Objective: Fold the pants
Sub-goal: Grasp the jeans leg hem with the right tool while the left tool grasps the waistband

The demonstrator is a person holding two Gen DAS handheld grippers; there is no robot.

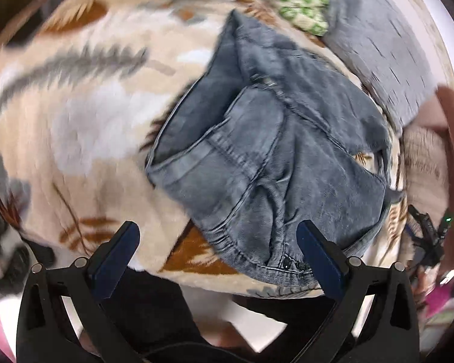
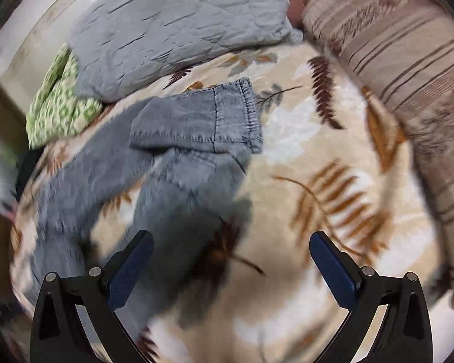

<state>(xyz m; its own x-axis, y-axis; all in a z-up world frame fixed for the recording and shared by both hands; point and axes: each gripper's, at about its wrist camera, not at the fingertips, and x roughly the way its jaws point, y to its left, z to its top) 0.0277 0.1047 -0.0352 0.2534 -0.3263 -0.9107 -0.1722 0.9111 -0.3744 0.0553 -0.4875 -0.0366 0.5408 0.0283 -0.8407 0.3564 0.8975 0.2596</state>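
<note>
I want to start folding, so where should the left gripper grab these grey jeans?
Take the jeans by the waistband, coming from the near edge. It lies nearest the open left gripper as a thick hem, easy to pinch.

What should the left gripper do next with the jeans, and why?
Probably lower the left gripper onto the waistband and close. Both grippers are open and empty, the right gripper hanging over the blanket. The jeans lie rumpled, one leg's cuff doubled back, so they need straightening first.
</note>
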